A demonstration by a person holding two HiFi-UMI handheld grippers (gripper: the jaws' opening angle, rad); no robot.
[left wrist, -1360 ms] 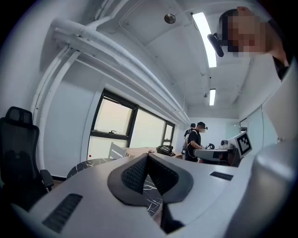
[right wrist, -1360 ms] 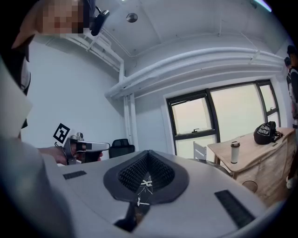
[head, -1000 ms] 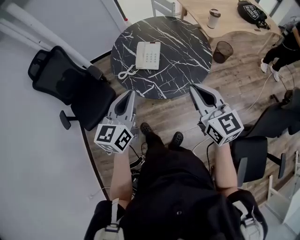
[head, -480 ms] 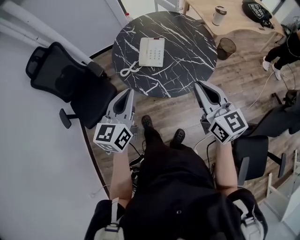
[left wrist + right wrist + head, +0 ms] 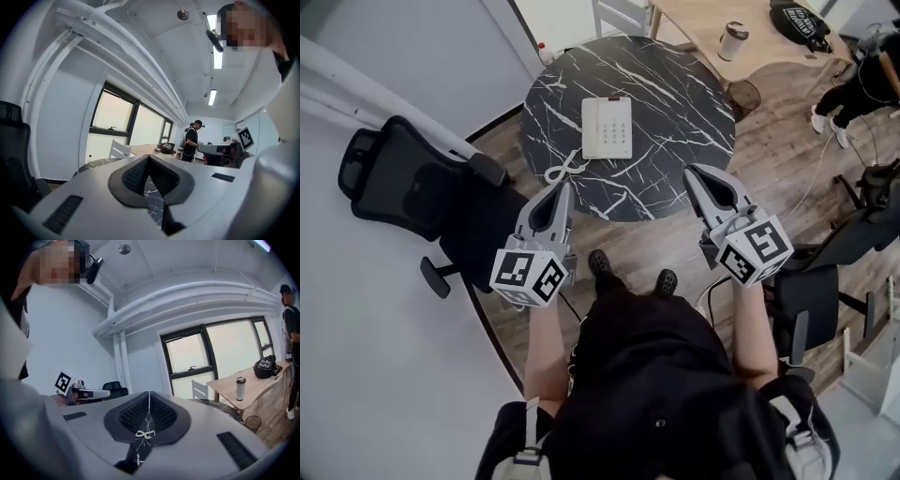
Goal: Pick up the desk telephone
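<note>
Before you stands a round table [image 5: 675,112] with a black top veined in white. On it a white desk telephone [image 5: 606,127] lies flat, a little left of the middle. Its coiled cord [image 5: 563,170] rests on the top, near the edge closest to you. Farther away, at your right, a light wooden table [image 5: 769,58] carries a cup with a dark lid [image 5: 731,40] and a black bag [image 5: 800,19]. On the wooden floor [image 5: 787,159], a dark mesh bin [image 5: 746,94] stands between the two tables, and a black office chair [image 5: 403,183] stands left of the round one.
</note>
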